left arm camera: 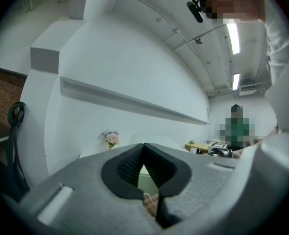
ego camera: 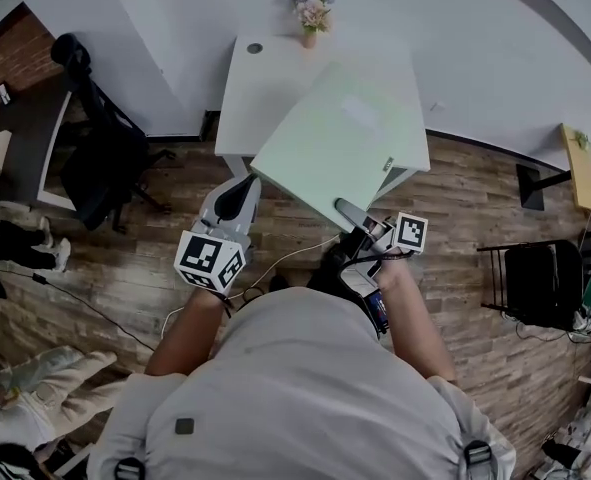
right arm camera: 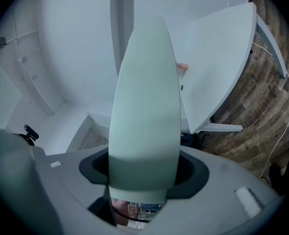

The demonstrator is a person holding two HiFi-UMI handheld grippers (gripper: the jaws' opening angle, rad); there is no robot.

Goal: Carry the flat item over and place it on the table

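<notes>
The flat item is a pale green board [ego camera: 330,143], held level over the near edge of a white table [ego camera: 265,78]. My right gripper [ego camera: 353,213] is shut on the board's near edge. In the right gripper view the board [right arm camera: 144,106] runs out from between the two jaws [right arm camera: 143,171] toward the table [right arm camera: 222,62]. My left gripper [ego camera: 243,193] sits at the board's left corner. In the left gripper view its tips [left arm camera: 144,148] meet, and only a pale green sliver and the floor show through the gap behind them. Whether it touches the board I cannot tell.
A small vase of flowers [ego camera: 310,13] stands at the table's far edge, by the white wall. A black office chair [ego camera: 100,138] and a dark desk [ego camera: 25,138] are to the left. A black stool [ego camera: 540,278] and a wooden shelf [ego camera: 575,168] are to the right. A cable [ego camera: 285,258] lies on the wood floor.
</notes>
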